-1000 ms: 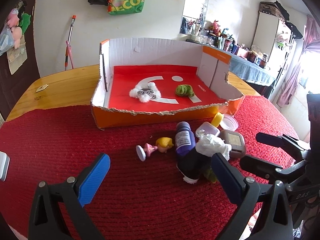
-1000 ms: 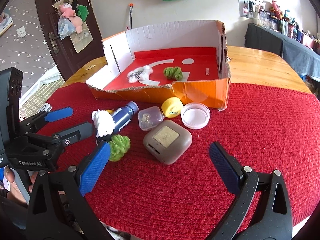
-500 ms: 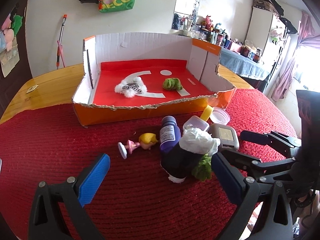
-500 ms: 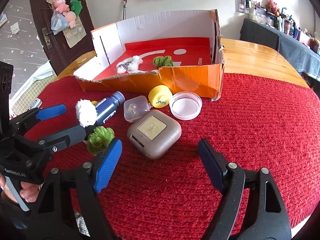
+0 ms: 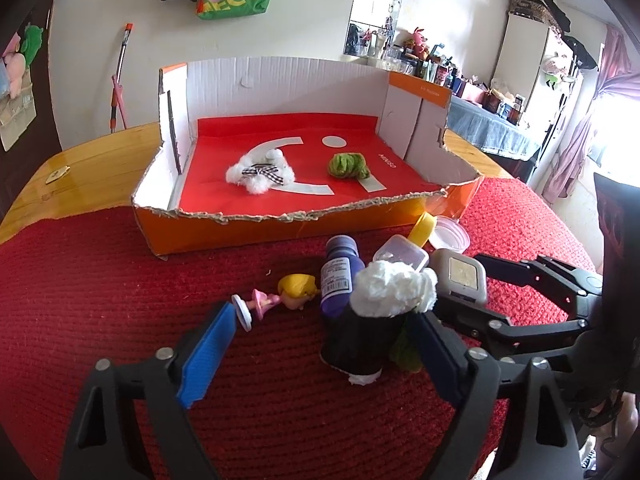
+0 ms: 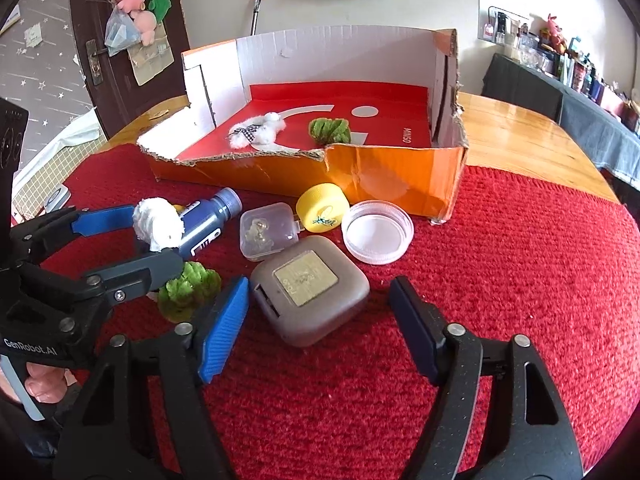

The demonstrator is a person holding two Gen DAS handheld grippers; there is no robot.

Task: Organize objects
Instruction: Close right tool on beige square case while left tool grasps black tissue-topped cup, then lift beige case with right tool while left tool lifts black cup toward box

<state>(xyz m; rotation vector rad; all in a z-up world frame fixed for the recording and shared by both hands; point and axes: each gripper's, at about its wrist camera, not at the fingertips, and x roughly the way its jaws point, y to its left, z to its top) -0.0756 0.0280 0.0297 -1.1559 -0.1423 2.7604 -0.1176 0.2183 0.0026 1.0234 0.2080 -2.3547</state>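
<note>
1. Because the task is to tidy loose things away, the torn orange cardboard box with a red floor (image 5: 304, 184) serves as the landmark: it sits toward the far side of the counter (image 6: 520, 248), partly on its red knitted cloth, with its low ragged front wall facing the clutter.
2. Inside the box already lie a white fluffy toy with a checked bow (image 5: 260, 170) and a green yarn pompom (image 5: 347, 165), apart from each other.
3. In front of the box sit a purple bottle lying on its side (image 6: 208, 220), a small clear plastic case (image 6: 267, 231), a yellow round cap (image 6: 323, 209), a clear round lid (image 6: 378, 232) and a grey-brown square case with a gold panel (image 6: 310, 289), packed close together.
4. The left tongs (image 5: 320, 344) are closing, with a black-bodied, white-tufted soft toy (image 5: 374, 320) between the pads; its right pad is at the toy's side, its left pad is apart, so I judge the grip unfinished.
5. The right tongs (image 6: 320, 312) are closing around the grey-brown case, pads flanking its near corners but not pressing yet.
6. A second green pompom (image 6: 188, 286) lies just left of that case, and a small pink-and-yellow doll figure (image 5: 280, 296) lies left of the bottle.
</note>
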